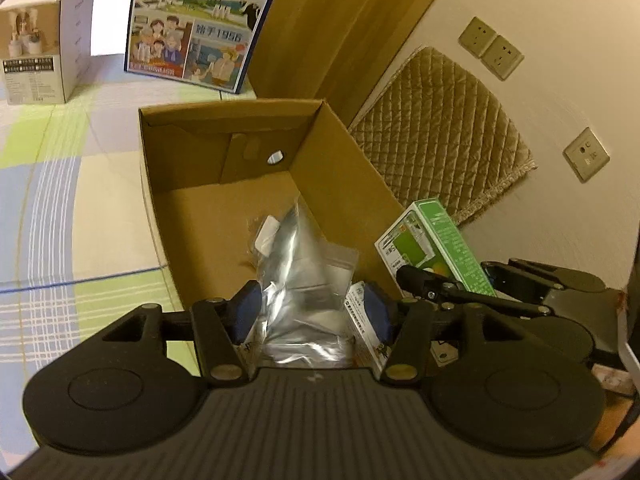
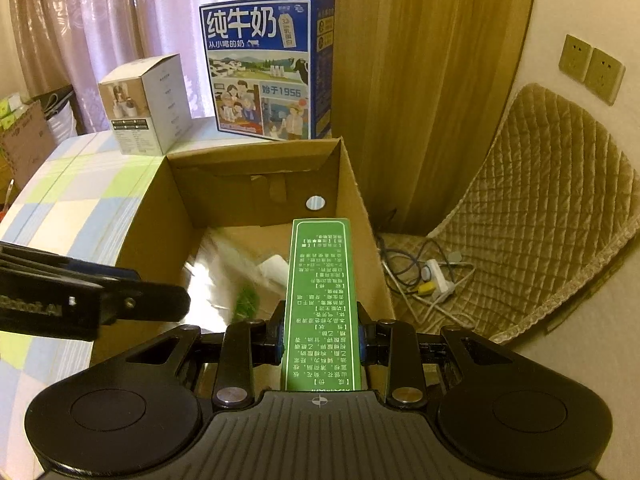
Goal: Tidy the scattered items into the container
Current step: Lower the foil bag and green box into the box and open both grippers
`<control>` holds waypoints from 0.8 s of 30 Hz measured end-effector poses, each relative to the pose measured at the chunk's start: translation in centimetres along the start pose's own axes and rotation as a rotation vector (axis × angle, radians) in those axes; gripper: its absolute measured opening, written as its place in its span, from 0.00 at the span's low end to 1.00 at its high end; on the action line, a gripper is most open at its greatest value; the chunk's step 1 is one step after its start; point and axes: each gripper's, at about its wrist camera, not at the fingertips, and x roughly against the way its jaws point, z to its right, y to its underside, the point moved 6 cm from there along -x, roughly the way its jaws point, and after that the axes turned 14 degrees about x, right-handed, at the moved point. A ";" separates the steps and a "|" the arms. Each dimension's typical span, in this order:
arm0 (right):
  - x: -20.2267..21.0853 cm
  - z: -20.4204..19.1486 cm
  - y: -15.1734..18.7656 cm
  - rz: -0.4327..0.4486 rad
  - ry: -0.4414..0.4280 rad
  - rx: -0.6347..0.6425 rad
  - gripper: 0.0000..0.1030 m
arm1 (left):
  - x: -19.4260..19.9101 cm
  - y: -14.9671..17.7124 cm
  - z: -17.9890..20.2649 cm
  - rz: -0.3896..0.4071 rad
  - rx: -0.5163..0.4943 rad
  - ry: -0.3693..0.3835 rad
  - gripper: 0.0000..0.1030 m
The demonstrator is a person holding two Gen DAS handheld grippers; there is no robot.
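An open brown cardboard box stands on the checked bedspread; it also shows in the right wrist view. My left gripper is shut on a clear plastic bag with a white label, held over the box's near end. My right gripper is shut on a long green carton with white print, held above the box's right wall. The green carton and right gripper show at the right of the left wrist view. The left gripper's arm crosses the right wrist view's left side.
A blue milk carton case and a white product box stand behind the cardboard box. A wooden panel, a quilted beige cushion and a white power strip with cables lie right of the box. Wall sockets are on the right wall.
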 end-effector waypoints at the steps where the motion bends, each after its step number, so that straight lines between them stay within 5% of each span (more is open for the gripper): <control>1: -0.1 0.0 0.0 -0.001 -0.001 -0.001 0.27 | 0.2 0.0 -0.1 0.004 -0.004 -0.001 0.49; 24: -0.2 -3.0 -0.4 0.003 -0.030 0.018 0.27 | 2.4 2.2 -1.3 0.006 -0.078 -0.038 0.49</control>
